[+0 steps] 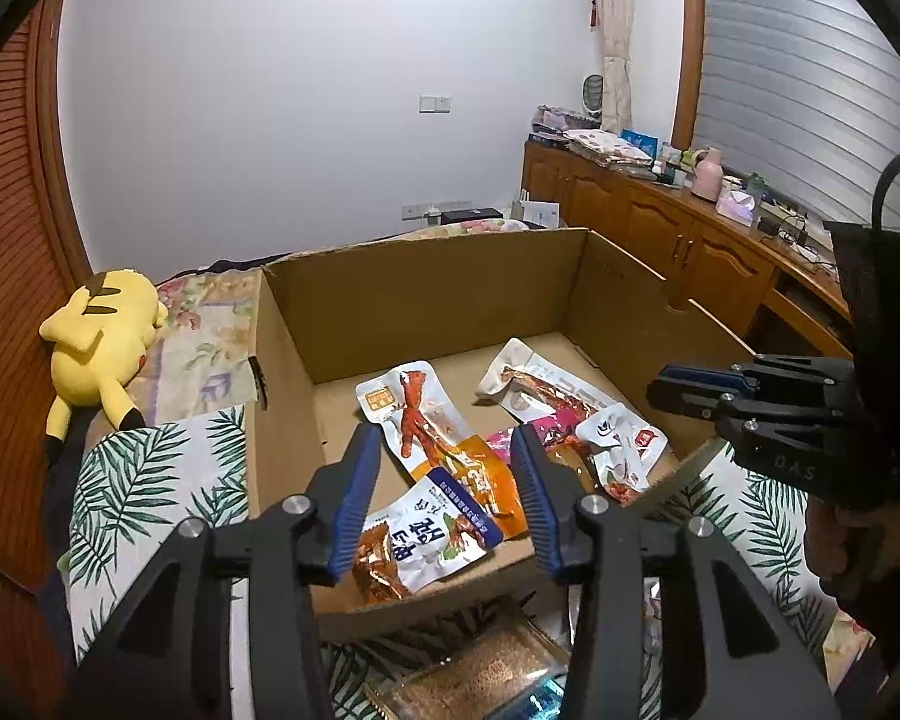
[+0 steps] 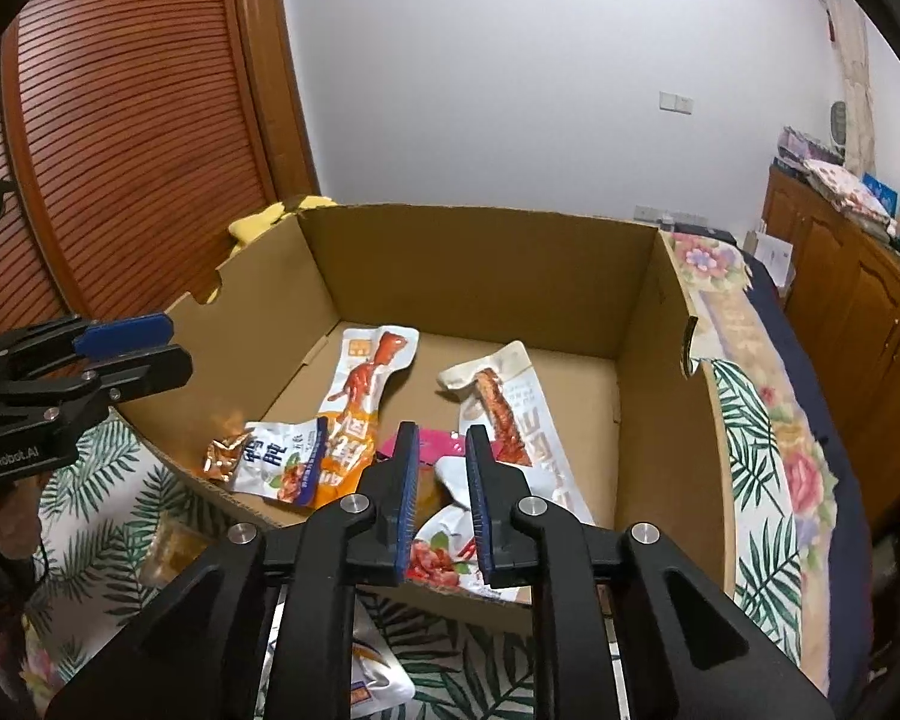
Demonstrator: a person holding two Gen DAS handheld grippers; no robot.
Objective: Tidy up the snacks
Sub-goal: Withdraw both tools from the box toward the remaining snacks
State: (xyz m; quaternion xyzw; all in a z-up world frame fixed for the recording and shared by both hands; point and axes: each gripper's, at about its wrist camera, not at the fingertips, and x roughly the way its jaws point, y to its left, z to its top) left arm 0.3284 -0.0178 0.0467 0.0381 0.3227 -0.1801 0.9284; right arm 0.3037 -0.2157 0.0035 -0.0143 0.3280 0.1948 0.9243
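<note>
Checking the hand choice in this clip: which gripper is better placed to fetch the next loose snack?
Left, probably. The left gripper, open and empty, hangs over the cardboard box edge, with a brown snack pack on the cloth right beneath it. The right gripper is only slightly open.

Two wrist cameras, both near the box and looking down into it.
Left view enters over the cardboard box (image 1: 426,294) near-left rim, right view over its near-right rim; both share the snack packets (image 2: 354,396) inside.

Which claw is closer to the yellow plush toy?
Left. The left gripper hangs over the box's near side, nearest the yellow plush toy. The right gripper is over the far side.
</note>
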